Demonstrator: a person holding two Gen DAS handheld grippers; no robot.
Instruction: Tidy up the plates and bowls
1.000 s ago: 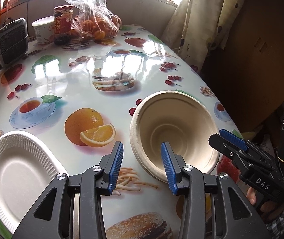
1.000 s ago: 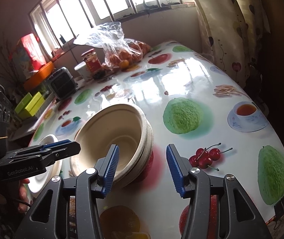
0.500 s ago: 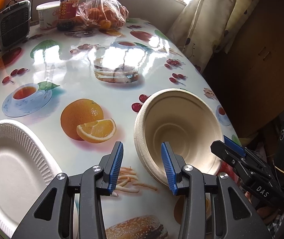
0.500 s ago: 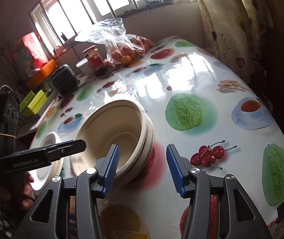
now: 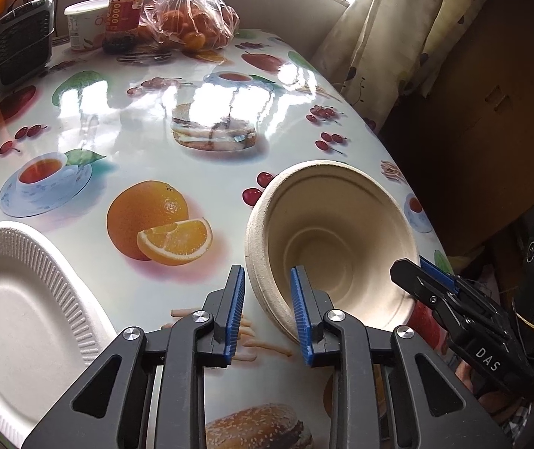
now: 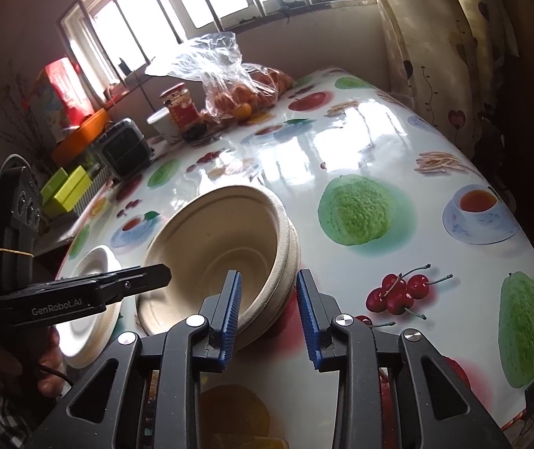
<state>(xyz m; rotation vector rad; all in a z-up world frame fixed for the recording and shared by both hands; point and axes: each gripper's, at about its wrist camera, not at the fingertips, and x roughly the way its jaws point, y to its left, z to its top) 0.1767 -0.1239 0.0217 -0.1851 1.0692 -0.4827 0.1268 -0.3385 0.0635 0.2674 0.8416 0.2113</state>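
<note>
Both tools, left (image 5: 267, 308) and right (image 6: 268, 314), straddle the stacked bowls' (image 5: 326, 239) rim with jaws spread, gripping nothing; closing on it looks next, toward the plate (image 5: 16, 310).

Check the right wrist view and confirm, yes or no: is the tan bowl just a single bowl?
No, the tan bowl shows several nested rims stacked along its right edge, so it is a stack.

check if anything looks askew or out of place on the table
The stack of beige bowls is tipped, its opening facing sideways instead of up, with the rims fanned unevenly. Both open grippers, left and right, straddle its rim. The white paper plate lies flat.
</note>
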